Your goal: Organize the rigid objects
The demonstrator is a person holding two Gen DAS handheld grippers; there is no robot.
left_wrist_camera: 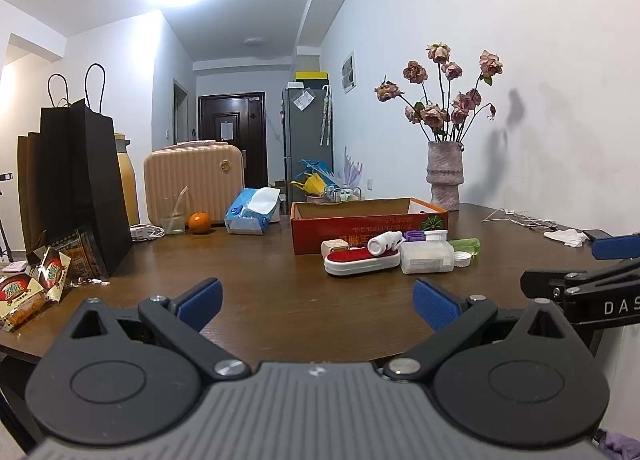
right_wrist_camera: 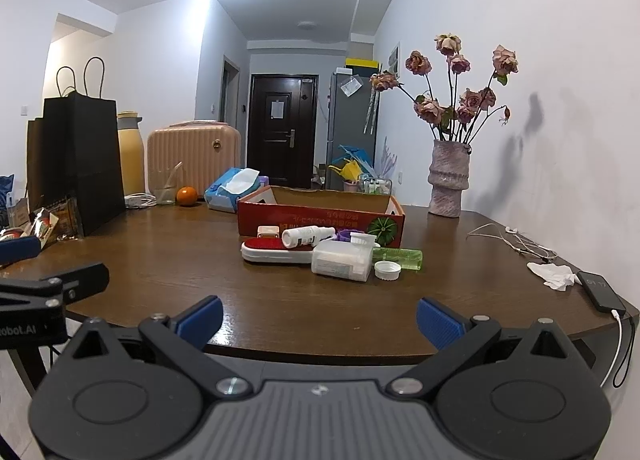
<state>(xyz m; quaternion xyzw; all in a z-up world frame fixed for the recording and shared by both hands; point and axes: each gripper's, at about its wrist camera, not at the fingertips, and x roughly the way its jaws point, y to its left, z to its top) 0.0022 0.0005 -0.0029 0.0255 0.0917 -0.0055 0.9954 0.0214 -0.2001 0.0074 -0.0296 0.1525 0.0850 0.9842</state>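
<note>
On the counter [right_wrist_camera: 240,300]: 1 red cardboard box [right_wrist_camera: 320,215], 1 red-and-white case [right_wrist_camera: 272,250], 1 white spray bottle [right_wrist_camera: 306,236], 1 clear plastic jar [right_wrist_camera: 340,264], 1 loose white cap [right_wrist_camera: 387,270], 1 green bottle [right_wrist_camera: 400,258], 1 orange [right_wrist_camera: 187,195], 1 tissue pack [right_wrist_camera: 230,189], 1 vase [right_wrist_camera: 447,179], 1 phone [right_wrist_camera: 602,290], 2 black paper bags [right_wrist_camera: 86,163].

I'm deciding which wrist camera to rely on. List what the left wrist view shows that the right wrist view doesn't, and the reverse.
Only the left wrist view shows the snack packets in full at the table's left edge; the right view catches just part of them.

Only the right wrist view shows the whole phone with its cable at the table's right edge; the left view catches just its corner.

Both show the red box, the white bottle lying on the red-and-white case, the loose white cap, the green bottle, the vase, and both grippers open: left, right.
</note>
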